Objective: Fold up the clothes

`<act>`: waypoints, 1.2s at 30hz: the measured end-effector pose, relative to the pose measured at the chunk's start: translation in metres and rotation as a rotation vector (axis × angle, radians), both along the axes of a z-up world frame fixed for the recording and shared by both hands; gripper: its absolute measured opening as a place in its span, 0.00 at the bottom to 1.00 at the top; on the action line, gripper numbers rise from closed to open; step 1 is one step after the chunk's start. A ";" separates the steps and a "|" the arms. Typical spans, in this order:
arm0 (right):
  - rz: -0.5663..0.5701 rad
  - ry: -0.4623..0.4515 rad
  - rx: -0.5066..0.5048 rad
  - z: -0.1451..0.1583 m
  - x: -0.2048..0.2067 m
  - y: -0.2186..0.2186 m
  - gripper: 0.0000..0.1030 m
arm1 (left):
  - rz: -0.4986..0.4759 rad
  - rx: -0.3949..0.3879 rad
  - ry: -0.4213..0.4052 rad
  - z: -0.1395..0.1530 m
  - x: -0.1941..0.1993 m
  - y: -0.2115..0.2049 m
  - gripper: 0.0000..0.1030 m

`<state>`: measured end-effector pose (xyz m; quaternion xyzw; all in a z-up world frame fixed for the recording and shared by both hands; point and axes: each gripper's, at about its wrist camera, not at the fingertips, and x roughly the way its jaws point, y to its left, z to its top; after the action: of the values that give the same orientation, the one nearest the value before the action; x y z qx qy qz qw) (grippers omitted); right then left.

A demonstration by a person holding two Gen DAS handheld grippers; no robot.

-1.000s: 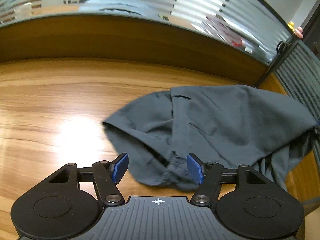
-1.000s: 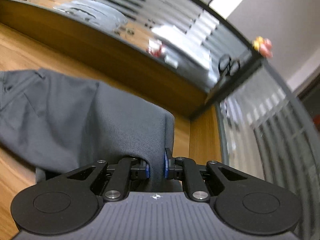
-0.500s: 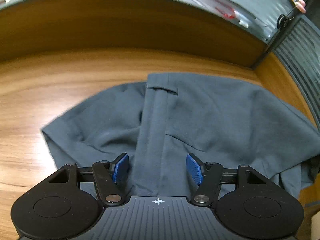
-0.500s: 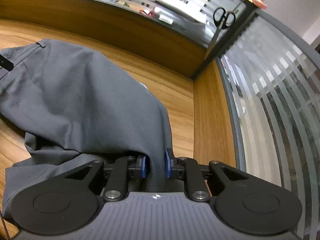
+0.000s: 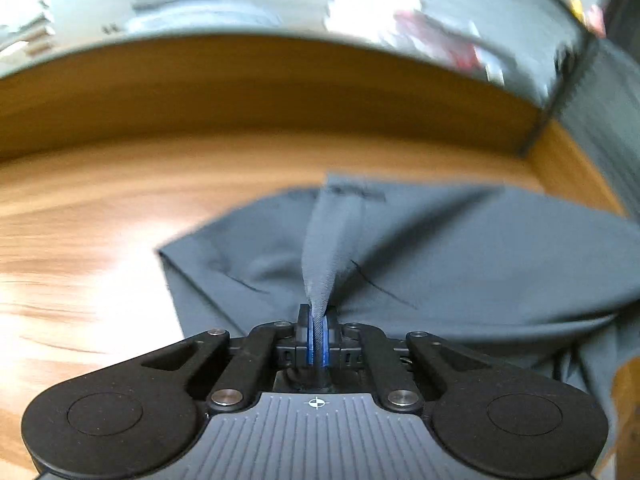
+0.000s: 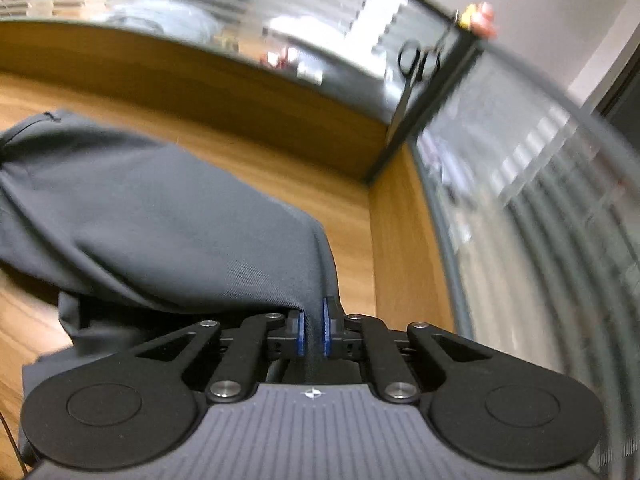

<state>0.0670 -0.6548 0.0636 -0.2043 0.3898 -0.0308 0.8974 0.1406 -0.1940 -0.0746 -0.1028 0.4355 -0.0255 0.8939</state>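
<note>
**Both grippers on the grey garment, mid-lift**

Left wrist view showed the garment (image 5: 460, 264), grey, spread over the far right part of the table (image 5: 80, 240), its right side rising off the wood. A ridge of cloth ran from a seam near the far edge straight down into my left gripper (image 5: 319, 340), whose blue pads were clenched on that pinched fold with the weave showing between them. The cloth fanned out tight on both sides of the pinch.

In the right wrist view the garment (image 6: 160, 232) draped across the table (image 6: 352, 216) toward the corner where the wood panels (image 6: 404, 248) meet. My right gripper (image 6: 313, 336) had an edge of cloth between its pads; its jaws were closing, and a slim gap showed beside the fabric, so I judged that hold looser than the left one. Striped glass (image 6: 540, 220) stood just beyond, with scissors (image 6: 418, 60) hanging on the frame.

What I feared from there: the right edge could slide out if I pulled before the pads bit fully. The left pinch took only a narrow ridge, so the layers under it might part and the fold come out skewed. Cloth hanging low on my right could also drag along the table and bunch.
</note>
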 end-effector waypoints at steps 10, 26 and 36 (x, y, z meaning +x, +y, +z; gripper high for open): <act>0.117 -0.178 -0.011 0.082 -0.013 0.045 0.06 | 0.057 -0.015 -0.222 0.115 -0.089 0.056 0.06; 0.328 -0.196 -0.051 0.103 0.122 0.116 0.07 | 0.079 0.055 -0.290 0.138 -0.012 0.134 0.06; 0.385 0.087 -0.112 -0.016 0.209 0.170 0.22 | 0.122 0.046 -0.049 0.022 0.067 0.155 0.32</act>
<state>0.2764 -0.4848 0.0478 -0.3255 0.3796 0.1284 0.8564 0.2076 -0.0387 -0.0526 -0.1081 0.4069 0.0367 0.9063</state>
